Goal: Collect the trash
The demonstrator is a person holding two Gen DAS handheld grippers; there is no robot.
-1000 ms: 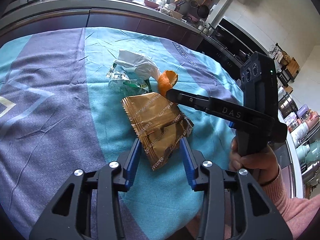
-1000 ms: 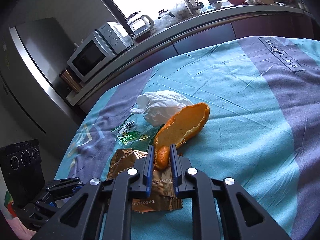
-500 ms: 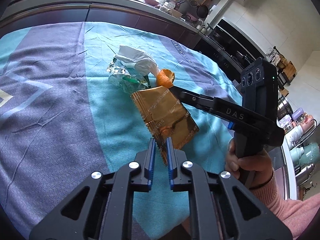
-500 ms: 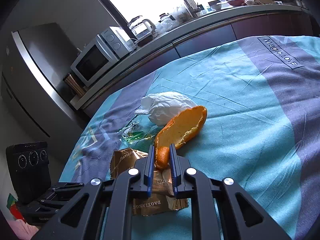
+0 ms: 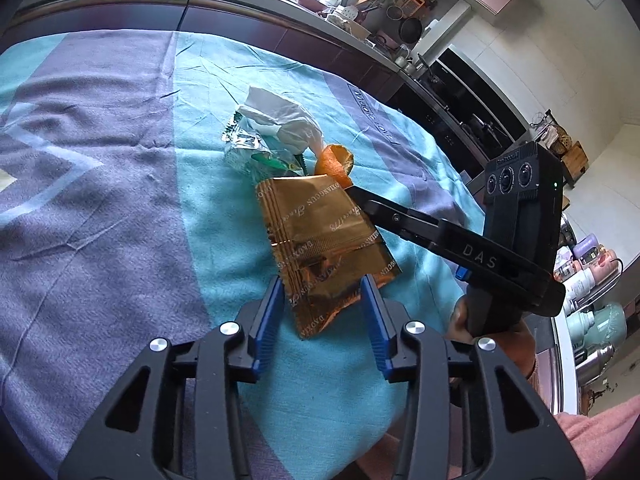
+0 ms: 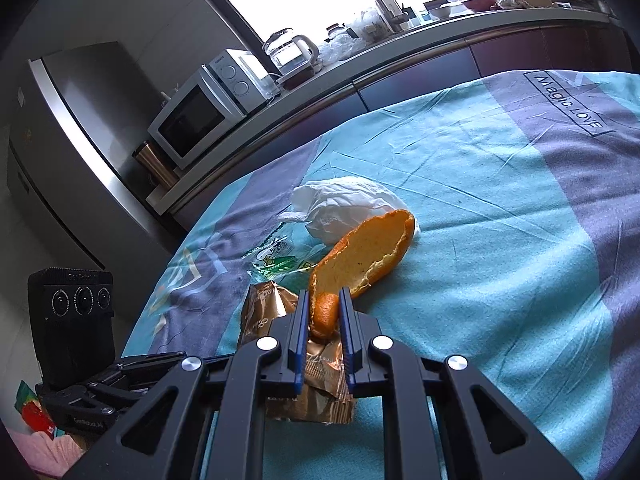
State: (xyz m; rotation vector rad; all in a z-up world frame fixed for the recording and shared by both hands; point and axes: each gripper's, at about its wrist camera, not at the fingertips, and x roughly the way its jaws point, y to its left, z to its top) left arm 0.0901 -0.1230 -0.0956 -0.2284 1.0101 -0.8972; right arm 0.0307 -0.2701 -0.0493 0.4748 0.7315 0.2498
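Note:
A gold foil wrapper lies on the teal and purple cloth, its near end between the fingers of my open left gripper. My right gripper is shut on an orange peel and holds it over the wrapper. The peel and the right gripper's fingers also show in the left wrist view. A crumpled white tissue and a clear green-printed wrapper lie just beyond; both show in the right wrist view, the tissue and the clear wrapper.
The cloth covers the table. A dark kitchen counter runs behind it with a microwave and a kettle. A fridge stands at the left. Bottles stand at the right edge.
My left gripper was open, shut on the gold wrapper half a second ago, and is open again now. The wrapper has shifted and turned. The right gripper still holds the peel.

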